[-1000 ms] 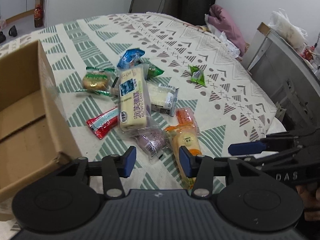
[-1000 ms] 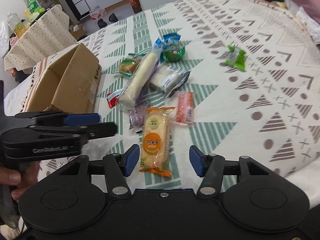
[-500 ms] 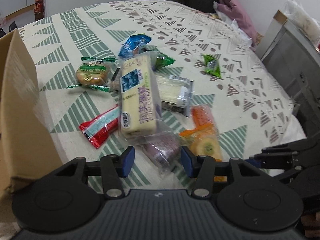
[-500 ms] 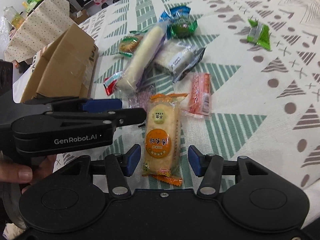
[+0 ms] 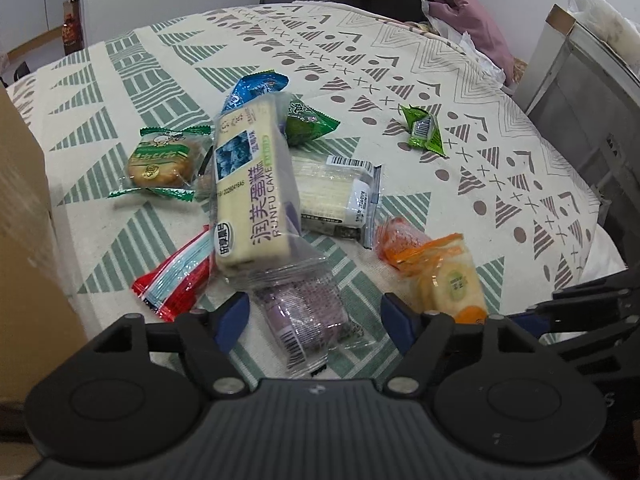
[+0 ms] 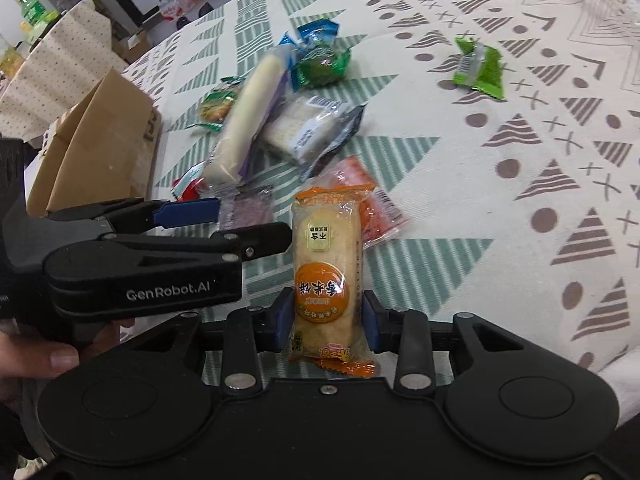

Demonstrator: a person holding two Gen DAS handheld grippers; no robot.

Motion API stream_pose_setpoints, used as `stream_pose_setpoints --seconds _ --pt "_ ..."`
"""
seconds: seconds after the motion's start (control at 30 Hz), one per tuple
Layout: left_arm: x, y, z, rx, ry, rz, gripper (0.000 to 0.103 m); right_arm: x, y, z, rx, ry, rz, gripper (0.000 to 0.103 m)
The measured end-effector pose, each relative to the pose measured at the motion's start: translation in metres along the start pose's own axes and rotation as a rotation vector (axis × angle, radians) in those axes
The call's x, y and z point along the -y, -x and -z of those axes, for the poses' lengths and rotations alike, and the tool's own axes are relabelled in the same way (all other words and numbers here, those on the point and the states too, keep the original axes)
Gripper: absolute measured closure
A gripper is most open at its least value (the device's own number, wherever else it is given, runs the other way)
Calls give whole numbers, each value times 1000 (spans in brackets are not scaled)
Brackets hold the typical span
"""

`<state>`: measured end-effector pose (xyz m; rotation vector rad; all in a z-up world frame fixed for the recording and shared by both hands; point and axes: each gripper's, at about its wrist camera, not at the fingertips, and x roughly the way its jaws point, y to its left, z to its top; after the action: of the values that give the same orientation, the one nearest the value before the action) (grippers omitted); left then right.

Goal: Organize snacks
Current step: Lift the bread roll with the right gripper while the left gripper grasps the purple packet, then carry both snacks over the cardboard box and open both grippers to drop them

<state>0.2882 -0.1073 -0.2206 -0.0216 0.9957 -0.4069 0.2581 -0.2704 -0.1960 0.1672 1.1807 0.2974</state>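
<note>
Partly, right hand-held gripper (image 6: 325, 316) hides orange rice-cake packet (image 6: 325, 264).

We see even, soft indoor light with faint shadows. Glare glints on the long clear-wrapped cream cake (image 5: 252, 184). Fisheye bending curves the patterned cloth-covered counter (image 5: 460, 80) at the edges. The brown cardboard box (image 6: 100, 148) looks motion-blurred.

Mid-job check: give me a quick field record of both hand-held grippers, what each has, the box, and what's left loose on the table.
right hand-held gripper: shut on the orange rice-cracker pack
left hand-held gripper: open, empty, straddling the purple snack pack
cardboard box: left of the pile; inside not visible
loose on tablecloth: long cake pack, red wrapper, round biscuit pack, lone green packet
</note>
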Motion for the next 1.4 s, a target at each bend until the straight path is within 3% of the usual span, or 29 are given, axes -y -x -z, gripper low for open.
stream_pose_setpoints --seconds 0.1,0.17,0.27,0.97,1.4 --pt "2 1 3 9 2 -44 45 1 3 3 10 -11 11 68" --pt "1 4 4 9 12 -44 63 0 7 4 20 -8 20 68" --pt "-3 10 7 4 35 -35 70 -2 12 6 30 0 21 68" --pt "-8 109 31 151 79 -37 71 -43 57 19 163 70 1 68" --pt "-26 162 24 271 91 -62 71 -87 81 2 273 139 -4 68"
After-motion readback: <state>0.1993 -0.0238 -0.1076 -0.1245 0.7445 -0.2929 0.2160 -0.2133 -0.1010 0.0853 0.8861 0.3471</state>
